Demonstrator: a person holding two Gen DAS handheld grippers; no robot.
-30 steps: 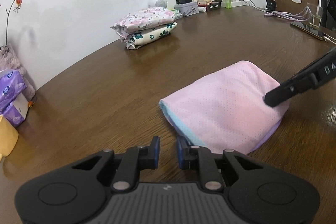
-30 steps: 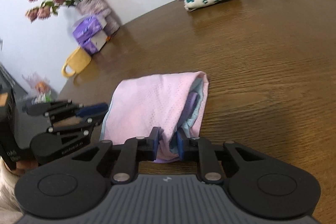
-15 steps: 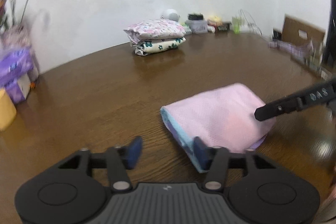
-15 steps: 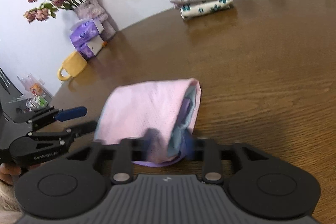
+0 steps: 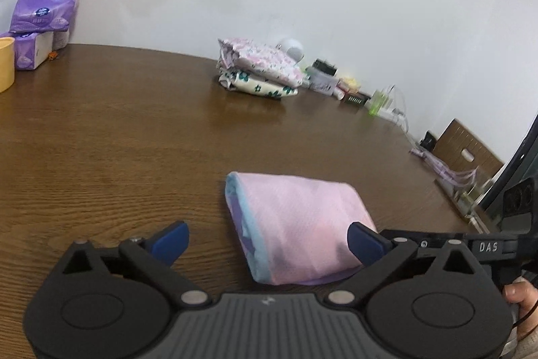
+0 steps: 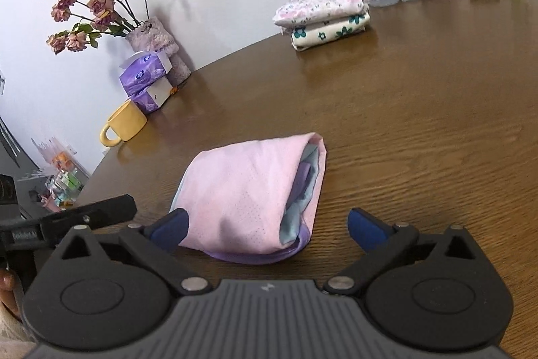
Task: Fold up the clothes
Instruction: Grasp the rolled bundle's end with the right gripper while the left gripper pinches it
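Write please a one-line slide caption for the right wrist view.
Open right gripper straddles folded pink mesh garment on brown wooden table; folded floral clothes stack behind.

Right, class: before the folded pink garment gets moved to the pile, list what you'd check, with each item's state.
1. Left gripper open: ok.
2. Right gripper open: ok.
3. Pink garment folded, lying on the table: ok.
4. Garment between the right gripper's fingers: ok.
5. Pile of folded clothes tidy, top free: ok.
6. Inner layers neatly tucked: not ok, blue and purple fabric bunches at the open end.

Folded pink garment (image 6: 248,194) — right gripper (image 6: 267,229) fingers (image 6: 169,229) spread.
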